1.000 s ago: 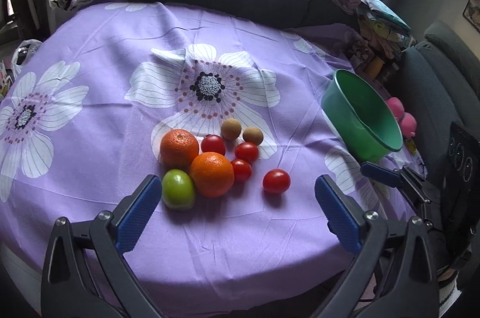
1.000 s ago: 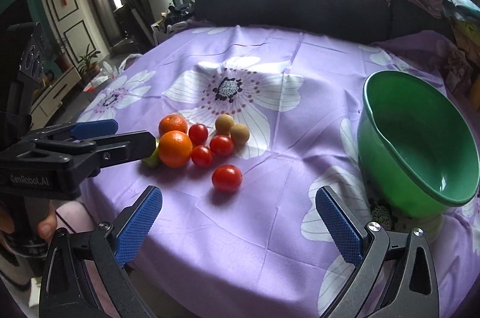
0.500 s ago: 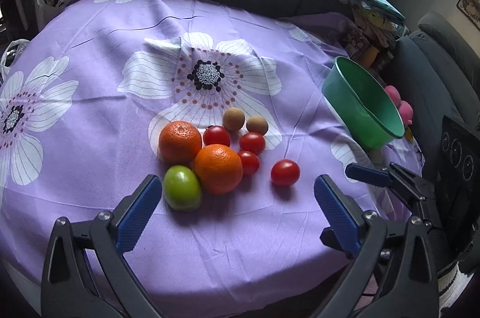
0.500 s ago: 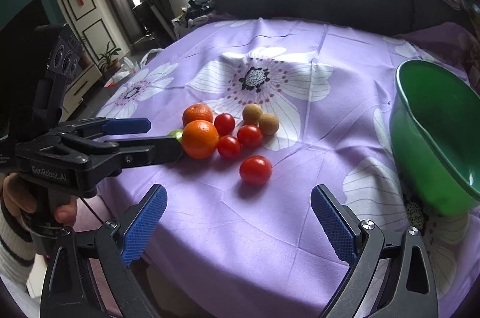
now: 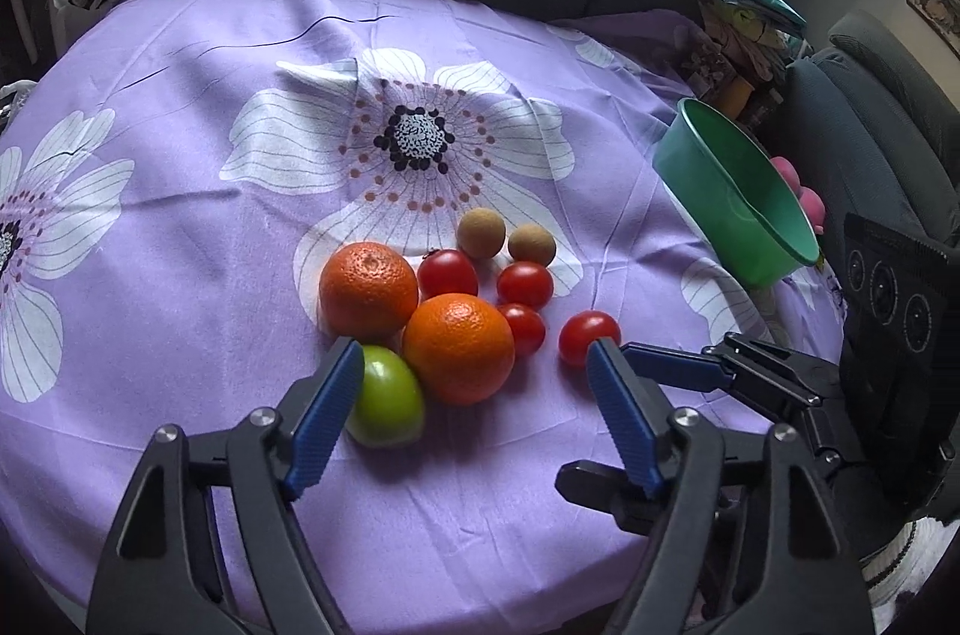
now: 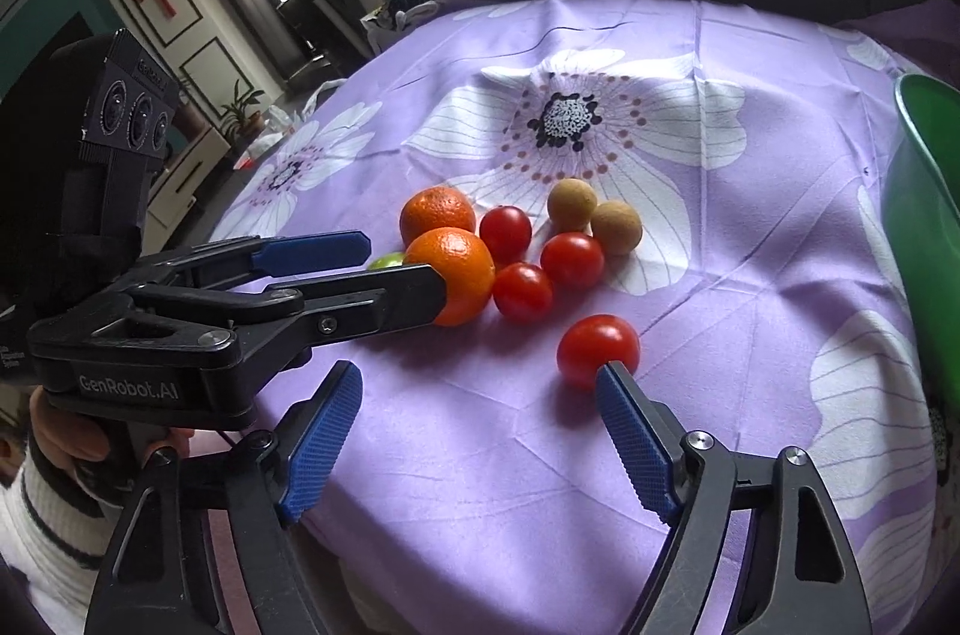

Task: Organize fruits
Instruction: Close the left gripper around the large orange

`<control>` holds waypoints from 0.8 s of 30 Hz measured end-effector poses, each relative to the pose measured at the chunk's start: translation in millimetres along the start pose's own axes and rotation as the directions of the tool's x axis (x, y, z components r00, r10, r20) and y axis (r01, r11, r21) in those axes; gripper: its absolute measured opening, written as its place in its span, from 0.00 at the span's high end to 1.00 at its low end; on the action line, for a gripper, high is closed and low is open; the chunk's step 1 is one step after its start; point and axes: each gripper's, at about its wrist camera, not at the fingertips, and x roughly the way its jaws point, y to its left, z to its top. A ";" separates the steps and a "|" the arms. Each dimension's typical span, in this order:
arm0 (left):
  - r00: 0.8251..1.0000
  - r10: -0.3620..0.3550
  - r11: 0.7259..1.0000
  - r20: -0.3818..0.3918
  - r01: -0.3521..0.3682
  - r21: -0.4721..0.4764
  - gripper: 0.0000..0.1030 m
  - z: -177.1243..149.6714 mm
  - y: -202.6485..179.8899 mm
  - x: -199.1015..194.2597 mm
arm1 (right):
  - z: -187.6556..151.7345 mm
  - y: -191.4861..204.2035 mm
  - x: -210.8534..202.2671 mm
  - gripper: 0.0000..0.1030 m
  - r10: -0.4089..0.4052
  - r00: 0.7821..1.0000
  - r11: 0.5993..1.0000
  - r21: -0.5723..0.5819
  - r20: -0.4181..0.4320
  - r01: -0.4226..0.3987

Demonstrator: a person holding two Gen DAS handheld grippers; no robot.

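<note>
The right gripper (image 6: 480,383) stands wide open, its right fingertip (image 6: 612,377) just at the lone tomato (image 6: 597,347). At ten o'clock from that tomato lies the fruit cluster: two oranges, three tomatoes, two brown fruits, perhaps longans. The left gripper (image 6: 396,257), open, reaches the near orange (image 6: 459,269). The green bowl (image 6: 924,191) sits at three o'clock.

Both grippers (image 5: 474,365) (image 6: 480,377), jaws wide apart
</note>
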 end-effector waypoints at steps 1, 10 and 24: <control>1.000 -0.003 1.000 0.001 0.003 0.002 0.28 0.9 0.2 0.6 | 0.7 0.2 2.3 0.26 0.004 1.000 1.000 0.000 -0.001 -0.004; 0.998 -0.054 0.999 -0.027 0.054 0.003 0.44 9.0 7.6 8.7 | 9.5 2.8 20.8 0.42 0.064 0.998 0.998 0.016 -0.021 -0.064; 0.996 -0.055 0.998 -0.076 0.058 0.035 0.52 15.8 7.0 19.0 | 24.9 -1.1 42.5 0.58 0.090 0.993 0.995 0.036 -0.070 -0.088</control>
